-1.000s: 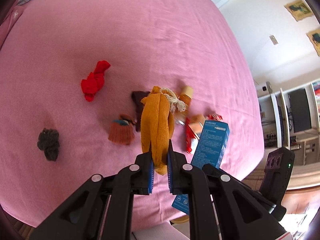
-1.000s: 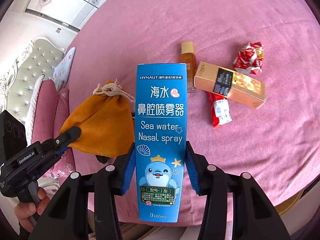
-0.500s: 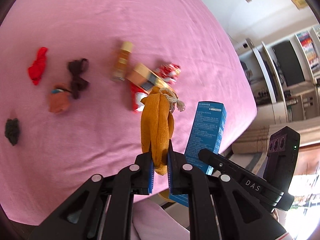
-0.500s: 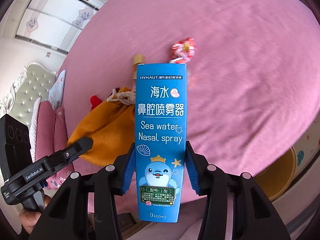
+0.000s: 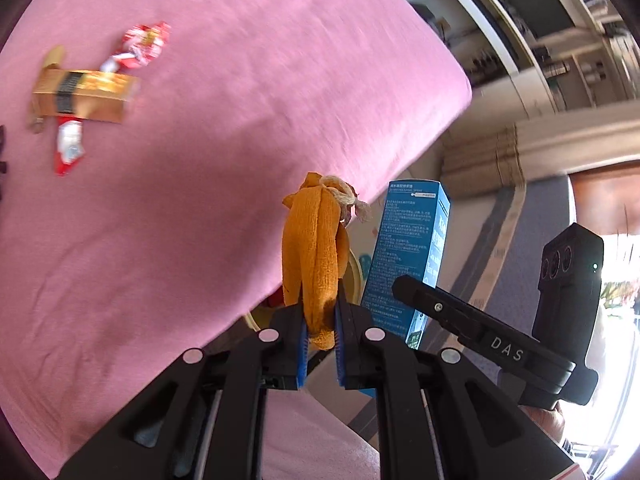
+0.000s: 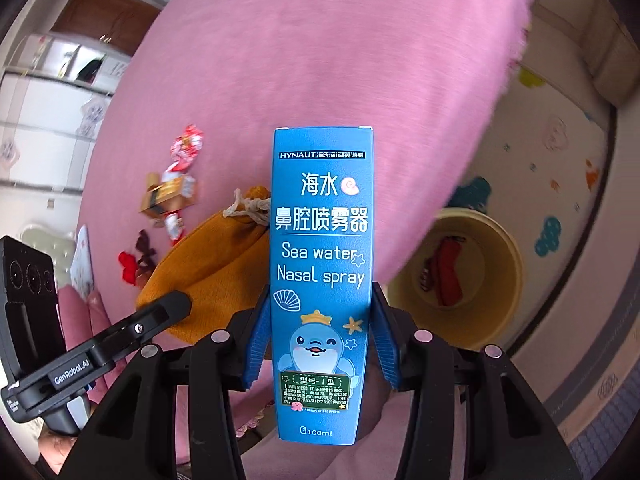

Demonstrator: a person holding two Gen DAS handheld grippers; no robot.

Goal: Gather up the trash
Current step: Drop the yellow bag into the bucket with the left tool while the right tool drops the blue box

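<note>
Bin (image 6: 496,240) on floor beside bed (image 6: 320,60); wrappers (image 6: 444,272) inside bin.

Black left gripper (image 5: 320,354) and right gripper (image 6: 318,354), blue-padded jaws, silver pivot screws.

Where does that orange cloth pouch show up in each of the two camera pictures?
Left wrist view: the orange pouch stands low in the middle, pinched in the left claw.
Right wrist view: the pouch is left of centre, partly hidden behind the blue box held by the right claw.
Shared landmark: the gold carton lying on the pink cover.
</note>
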